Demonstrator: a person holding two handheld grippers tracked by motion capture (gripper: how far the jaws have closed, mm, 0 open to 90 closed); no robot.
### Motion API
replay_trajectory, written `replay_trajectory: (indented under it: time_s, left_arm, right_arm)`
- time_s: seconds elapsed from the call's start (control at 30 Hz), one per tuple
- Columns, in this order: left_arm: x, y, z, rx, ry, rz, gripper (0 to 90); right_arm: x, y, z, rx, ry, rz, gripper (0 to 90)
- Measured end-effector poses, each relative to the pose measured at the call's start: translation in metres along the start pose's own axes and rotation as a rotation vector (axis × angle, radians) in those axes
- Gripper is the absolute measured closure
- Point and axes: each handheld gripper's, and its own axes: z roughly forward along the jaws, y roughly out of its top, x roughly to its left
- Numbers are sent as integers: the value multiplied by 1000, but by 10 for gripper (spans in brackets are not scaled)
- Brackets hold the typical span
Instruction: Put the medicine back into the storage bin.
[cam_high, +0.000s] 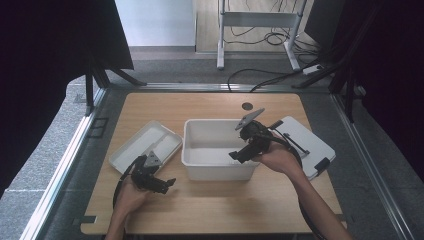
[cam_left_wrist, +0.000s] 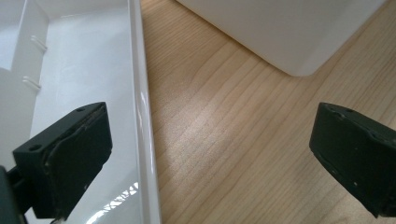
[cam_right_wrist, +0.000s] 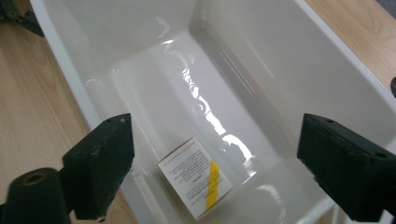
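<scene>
A white bin (cam_high: 217, 171) stands at the middle of the wooden table. Inside it, on the floor near one end, lies a small white box with printed text and a yellow stripe (cam_right_wrist: 195, 183). My right gripper (cam_high: 239, 156) hangs over the bin's right end, tilted down into it; in the right gripper view the right gripper (cam_right_wrist: 219, 163) stands open above the box, with nothing between its jaws. My left gripper (cam_high: 167, 184) rests low over the table between a shallow white tray (cam_high: 145, 142) and the bin, also open and holding nothing (cam_left_wrist: 210, 154).
A white lid with dark clips (cam_high: 312, 145) lies right of the bin. The tray's rim (cam_left_wrist: 144, 116) runs beside my left jaw, and the bin's corner (cam_left_wrist: 280, 32) lies ahead. A round hole (cam_high: 247, 106) sits near the table's far edge. Bare wood spans the front.
</scene>
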Motion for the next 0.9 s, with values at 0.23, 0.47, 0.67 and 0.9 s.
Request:
replay_trajectory:
  time_s: [0.23, 0.47, 0.67, 0.9]
  left_arm:
    - [4, -1, -3, 0, 8, -14, 0]
    - [6, -1, -6, 5, 7, -22, 0]
    - [9, -2, -6, 3, 6, -41, 0]
    - [11, -1, -8, 0, 5, -49, 0]
  right_arm:
    - [0, -24, -22, -42, -13, 20, 37]
    - [1, -48, -40, -80, -26, 37, 39]
    - [-4, -76, -52, -101, -55, 61, 43]
    - [-5, -107, -47, -112, -90, 85, 43]
